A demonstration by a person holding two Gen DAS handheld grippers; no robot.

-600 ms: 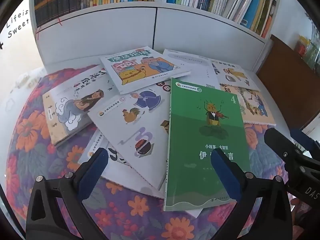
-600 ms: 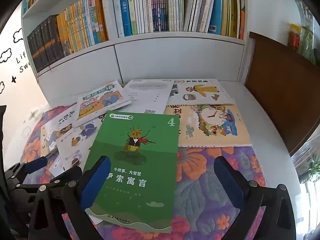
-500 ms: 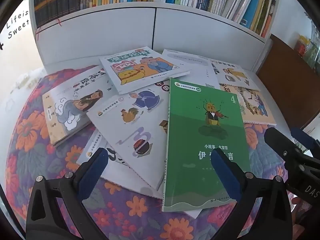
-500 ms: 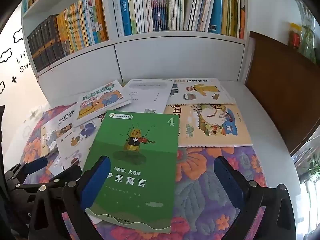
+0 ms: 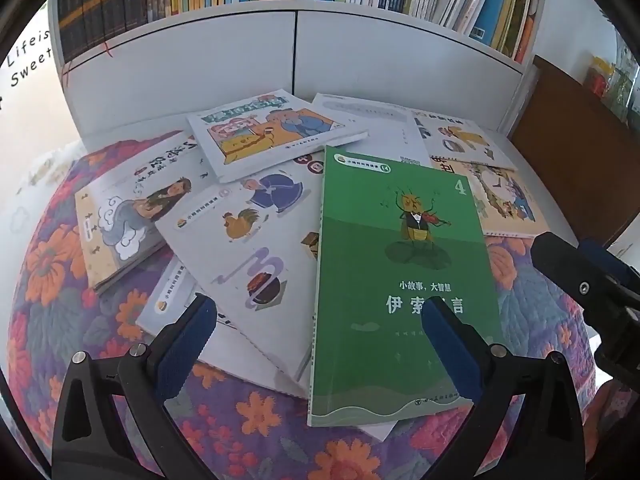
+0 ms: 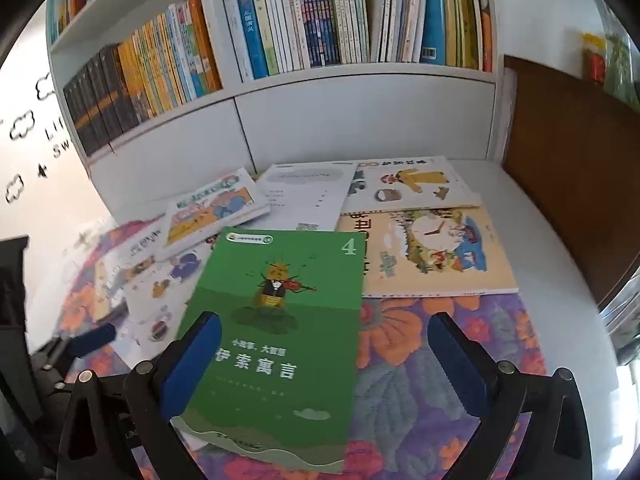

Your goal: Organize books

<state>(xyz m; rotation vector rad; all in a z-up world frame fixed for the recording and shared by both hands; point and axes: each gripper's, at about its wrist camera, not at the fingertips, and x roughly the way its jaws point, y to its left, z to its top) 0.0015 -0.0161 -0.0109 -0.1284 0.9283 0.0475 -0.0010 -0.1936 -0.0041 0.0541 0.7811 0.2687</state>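
Your books lie in a messy pile on the table (image 5: 532,168), on top of a flowery cloth (image 5: 60,280). They overlap each other, so you have to take the top ones first.

The green book (image 5: 400,280) lies on top, closest to you, so it is the easy one to start with. It covers part of the white rooster book (image 5: 248,248) beside it. The book with the long-haired lady (image 5: 132,216) sits further left, and the bear book (image 5: 268,132) rests on the pile behind. The clock book (image 6: 432,252) lies flat to the right, just beside the green book.

Your left gripper (image 5: 318,328) is spread wide and holds nothing. It hangs over the near part of the pile, tipped down toward the books. Your right gripper (image 6: 324,344) is wide too and empty, with the green book's lower half showing between its fingers.

The shelf (image 6: 360,76) behind the table already holds many books standing up in neat rows. That looks like the place these books should go.
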